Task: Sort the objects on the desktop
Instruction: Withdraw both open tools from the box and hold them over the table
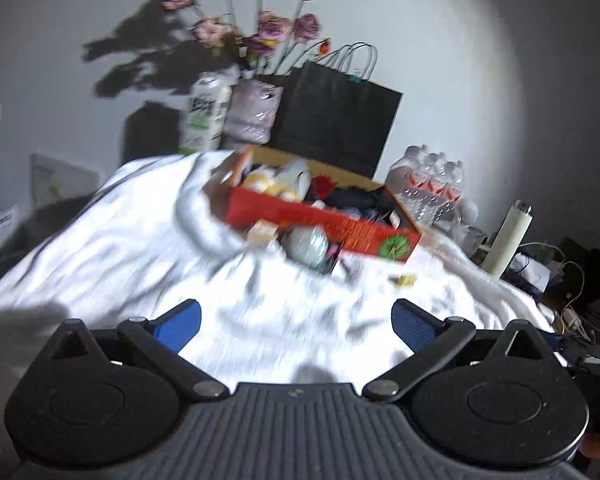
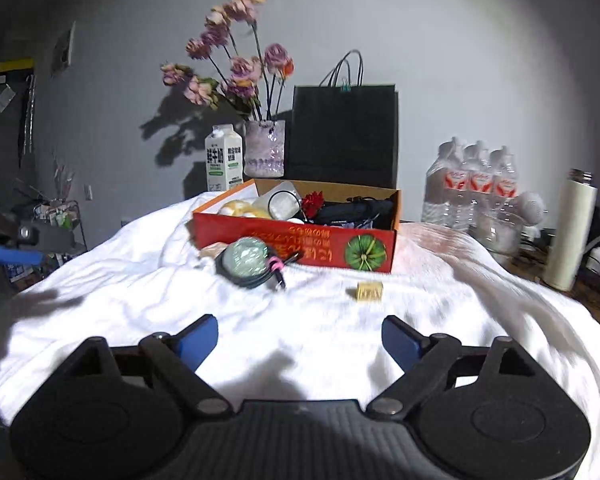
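Note:
A red cardboard box full of small items stands on a white cloth. In front of it lie a clear glass ball on a coiled black cable and a small yellow block. In the blurred left wrist view the ball and the block also show. My left gripper is open and empty, well short of the box. My right gripper is open and empty, short of the block. The left gripper also shows at the far left of the right wrist view.
Behind the box stand a milk carton, a vase of flowers and a black paper bag. Water bottles, a glass bowl and a white flask stand at the right, with cables beyond.

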